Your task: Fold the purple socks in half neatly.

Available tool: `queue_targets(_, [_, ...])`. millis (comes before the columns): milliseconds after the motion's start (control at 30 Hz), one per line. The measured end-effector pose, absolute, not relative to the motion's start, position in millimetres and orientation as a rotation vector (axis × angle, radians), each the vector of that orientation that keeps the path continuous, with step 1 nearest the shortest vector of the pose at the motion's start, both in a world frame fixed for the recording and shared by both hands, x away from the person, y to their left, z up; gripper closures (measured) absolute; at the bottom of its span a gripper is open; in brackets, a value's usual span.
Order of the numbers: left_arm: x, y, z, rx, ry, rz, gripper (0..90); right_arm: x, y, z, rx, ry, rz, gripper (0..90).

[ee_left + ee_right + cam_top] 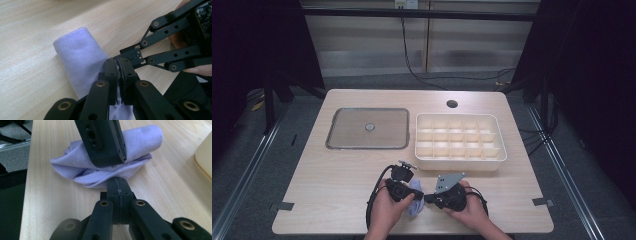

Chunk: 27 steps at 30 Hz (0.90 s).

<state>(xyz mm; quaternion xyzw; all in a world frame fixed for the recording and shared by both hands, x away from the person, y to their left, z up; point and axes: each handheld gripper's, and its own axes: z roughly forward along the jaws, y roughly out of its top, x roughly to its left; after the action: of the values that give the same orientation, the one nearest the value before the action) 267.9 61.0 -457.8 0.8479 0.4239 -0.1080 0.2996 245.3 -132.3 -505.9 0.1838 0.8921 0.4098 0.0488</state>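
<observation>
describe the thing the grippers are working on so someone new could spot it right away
On the light wooden table, look at the near edge, in front of the cream divided organiser box. Between the left hand-held gripper and the right hand-held gripper lies a small folded lavender cloth. It is the table's one soft, pale purple item.

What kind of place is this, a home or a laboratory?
Most likely a lab or recording workspace, not a home: a bare wooden table under a dark frame, cables along the floor behind, and a hand-held gripper in each hand working a purple cloth.
</observation>
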Motion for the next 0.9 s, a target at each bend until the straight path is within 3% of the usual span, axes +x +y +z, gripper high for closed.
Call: queue_targets(900, [260, 47, -473, 2.269, 1.053, -0.276, 84.8, 254, -159, -490, 0.682, 2.637, 1.307, 90.0])
